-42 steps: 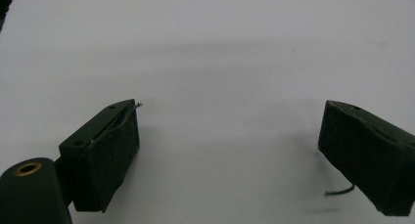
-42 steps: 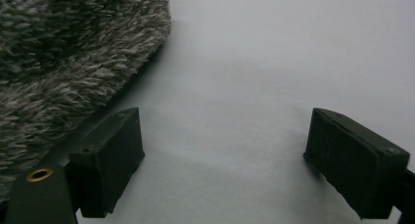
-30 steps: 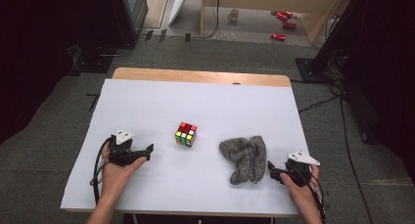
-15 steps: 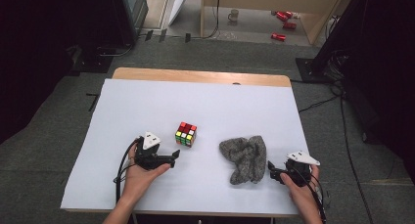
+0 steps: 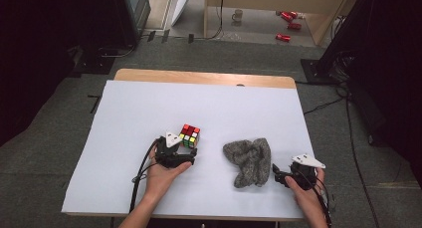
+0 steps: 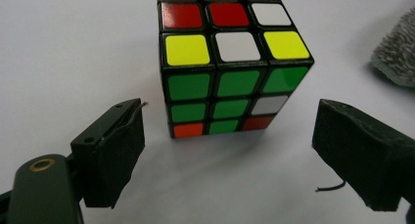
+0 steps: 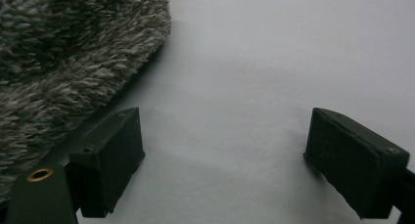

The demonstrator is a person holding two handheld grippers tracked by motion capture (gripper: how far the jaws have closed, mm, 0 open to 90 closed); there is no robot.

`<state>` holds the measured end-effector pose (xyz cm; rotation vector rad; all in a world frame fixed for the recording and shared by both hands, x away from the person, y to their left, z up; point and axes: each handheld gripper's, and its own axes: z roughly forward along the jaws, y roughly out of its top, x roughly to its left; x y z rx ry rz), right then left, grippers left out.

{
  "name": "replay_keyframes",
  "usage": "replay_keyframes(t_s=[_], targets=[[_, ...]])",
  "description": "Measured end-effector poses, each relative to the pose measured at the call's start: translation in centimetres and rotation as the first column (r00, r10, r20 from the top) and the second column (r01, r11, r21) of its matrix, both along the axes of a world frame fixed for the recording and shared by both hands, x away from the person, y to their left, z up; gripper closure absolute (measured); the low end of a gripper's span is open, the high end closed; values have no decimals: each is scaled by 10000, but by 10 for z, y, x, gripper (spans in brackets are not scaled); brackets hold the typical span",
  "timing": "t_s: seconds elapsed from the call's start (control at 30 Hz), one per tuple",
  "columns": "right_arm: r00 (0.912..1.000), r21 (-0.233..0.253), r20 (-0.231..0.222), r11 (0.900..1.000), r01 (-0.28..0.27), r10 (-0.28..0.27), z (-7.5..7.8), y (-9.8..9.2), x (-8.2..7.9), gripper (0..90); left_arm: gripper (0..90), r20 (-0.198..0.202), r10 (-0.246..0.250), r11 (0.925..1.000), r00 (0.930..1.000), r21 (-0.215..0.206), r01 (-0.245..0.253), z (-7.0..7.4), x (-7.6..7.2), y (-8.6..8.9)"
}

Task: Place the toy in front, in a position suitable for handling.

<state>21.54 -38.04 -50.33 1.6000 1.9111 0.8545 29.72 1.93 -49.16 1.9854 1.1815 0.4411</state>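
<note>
The left gripper (image 6: 227, 145) is standing wide open, empty, just short of the cube (image 6: 230, 62) on the table (image 5: 149, 103). The right gripper (image 7: 225, 160) is resting open, empty, beside the cloth (image 7: 68, 53).

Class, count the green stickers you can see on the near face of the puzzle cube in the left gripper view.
6. On the Rubik's cube, the whole top row, the left and middle of the middle row, and the middle of the bottom row are green. Other faces may hide more.

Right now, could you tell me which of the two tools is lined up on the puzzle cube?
The left tool: its open jaws face the Rubik's cube just ahead. The right tool sits open beside the grey fuzzy cloth instead.
</note>
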Motion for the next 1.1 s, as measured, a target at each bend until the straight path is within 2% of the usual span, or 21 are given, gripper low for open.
replay_keyframes(t_s=[0.1,0.23,0.27,0.37,0.47,0.57,0.63,0.67,0.73,0.8,0.83,0.87,1.0,1.03,1.07,1.1], targets=[[10000,-3,2,10000,0,0,0,0,0,137,136,-37,102,9999,9999,43,-102,-1,3,-2],[10000,5,-1,10000,4,-4,0,0,0,137,154,18,157,9994,9999,304,-158,1,8,-9],[10000,1,0,10000,3,-3,0,0,0,137,176,91,244,9984,9997,504,-248,1,11,-13],[10000,-1,3,10000,0,0,0,0,0,137,312,330,322,9982,9989,493,-338,1,11,-14],[10000,5,4,10000,-3,3,0,0,0,137,332,608,153,9980,9980,611,-190,1,11,-13],[10000,7,0,10000,1,-1,0,0,0,137,345,619,24,9977,9981,669,-66,1,11,-10],[10000,7,3,10000,-4,4,0,0,0,137,345,599,-259,9971,9979,735,215,2,10,-8],[10000,5,-1,10000,0,0,0,0,0,137,345,627,-627,9955,9961,747,580,3,7,-4],[10000,3,3,10000,-8,8,0,0,0,137,346,680,-1066,9924,9920,686,1019,4,3,-1],[10000,2,0,10000,-10,10,0,0,0,136,346,788,-1632,9851,9834,674,1581,5,-4,4],[10000,2,0,10000,-10,10,0,0,0,136,345,788,-1632,9851,9834,674,1581,5,-4,4],[10000,-1,-8,10000,-10,10,0,0,0,136,345,906,-2171,9745,9719,780,2104,7,-11,10],[10000,-1,-4,10000,-5,5,0,0,0,136,345,1019,-2910,9551,9513,890,2826,11,-24,22],[10000,-1,-4,10000,-5,5,0,0,0,136,346,1019,-2910,9551,9513,890,2826,11,-24,22],[10000,-1,-4,10000,-7,7,0,0,0,136,346,971,-3228,9448,9415,919,3145,13,-30,30],[10000,-2,-4,10000,-5,5,0,0,0,136,346,960,-3325,9416,9382,897,3245,14,-32,33]])
